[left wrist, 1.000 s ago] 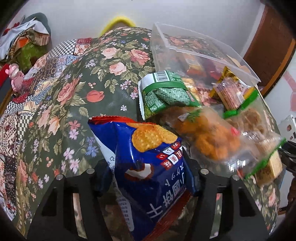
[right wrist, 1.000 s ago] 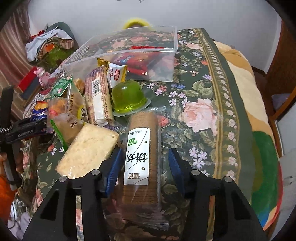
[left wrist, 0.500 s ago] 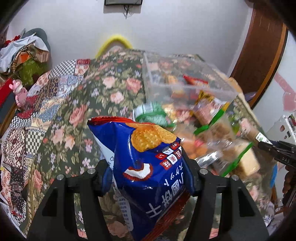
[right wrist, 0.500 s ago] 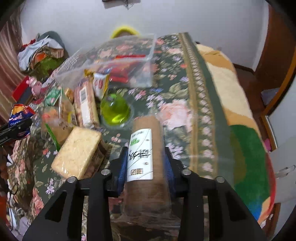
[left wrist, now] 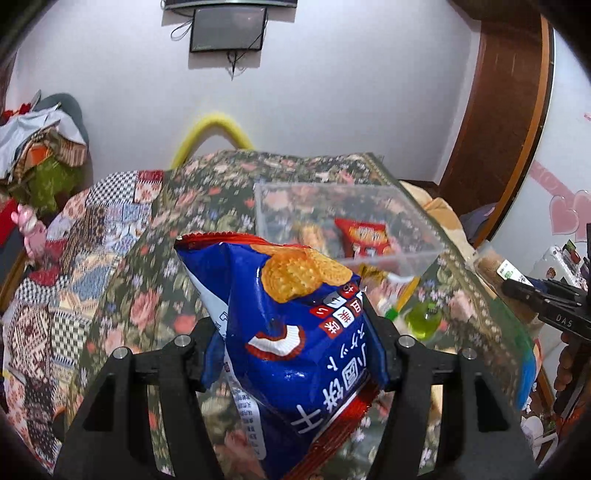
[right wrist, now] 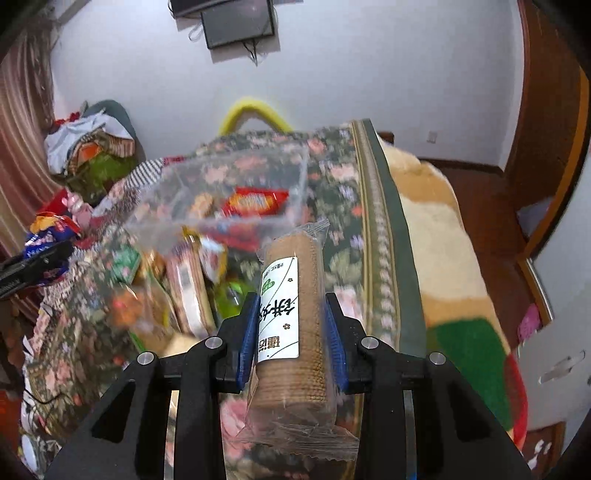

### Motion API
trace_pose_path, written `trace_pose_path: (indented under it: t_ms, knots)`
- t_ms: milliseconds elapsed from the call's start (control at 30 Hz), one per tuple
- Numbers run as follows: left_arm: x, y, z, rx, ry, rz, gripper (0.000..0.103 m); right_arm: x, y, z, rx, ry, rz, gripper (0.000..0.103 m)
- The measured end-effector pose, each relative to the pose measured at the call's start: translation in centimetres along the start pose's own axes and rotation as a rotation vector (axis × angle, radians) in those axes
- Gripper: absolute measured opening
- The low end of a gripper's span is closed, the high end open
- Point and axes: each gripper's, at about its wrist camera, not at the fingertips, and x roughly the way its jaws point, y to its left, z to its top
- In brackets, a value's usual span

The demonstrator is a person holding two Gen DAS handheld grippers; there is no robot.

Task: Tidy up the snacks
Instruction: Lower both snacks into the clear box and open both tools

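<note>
The left gripper (left wrist: 295, 354) is clamped on a blue cracker bag (left wrist: 295, 332), its 2 fingers pressed into the bag's sides, and the bag hangs in the air above the floral cloth (left wrist: 147, 295), its red-trimmed top edge pointing away toward the wall. The right gripper (right wrist: 291, 332) is closed tight on a biscuit roll (right wrist: 295, 317), its blue pads (right wrist: 248, 332) squeezing the clear wrapper on both sides; the roll is lifted off the cloth and stands tilted, its crimped end pointing up toward the clear bin (right wrist: 236, 184).

The bin sits on the cloth toward the far edge of the bed, nearer the wall than the loose snacks. A red packet (right wrist: 255, 201) lies inside it, with another pale snack beside it that is too blurred to name. In front of the bin, toward the near edge, a heap of loose snacks lies on the cloth: a green jelly cup (left wrist: 423, 323), a green packet (right wrist: 125, 260) and a few wrapped biscuits, all smeared by motion.

From the left camera, the right gripper shows at the right edge, with the roll's end poking past its fingers. From the right camera, the left gripper and its blue bag show at the left edge, well apart from the bin.

A folded beige blanket (right wrist: 436, 236) covers the bed's right side. A dark screen (right wrist: 238, 22) hangs on the wall.
</note>
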Motion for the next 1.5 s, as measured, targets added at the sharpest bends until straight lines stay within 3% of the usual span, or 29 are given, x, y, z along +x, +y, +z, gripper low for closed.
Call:
trace_pose_path:
  t_ms: [267, 500, 1100, 1500]
  knots:
    - [2.6, -0.8, 3.5, 0.001, -0.017, -0.02, 0.062, 0.9, 1.8, 3.7, -0.02, -0.083, 0.032, 0.031]
    - [6.5, -1.0, 5.6, -0.003, 0.005, 0.007, 0.062, 3.6, 2.2, 6.2, -0.026, -0.093, 0.037, 0.031]
    - [16.2, -1.7, 7.0, 0.068, 0.135, -0.01, 0.062, 12.2, 1.9, 9.3, -0.051, 0.011, -0.01, 0.031]
    - [18.6, -1.6, 6.5, 0.05, 0.19, -0.022, 0.063, 15.1, 2.0, 8.6, -0.083, 0.083, -0.015, 0.031]
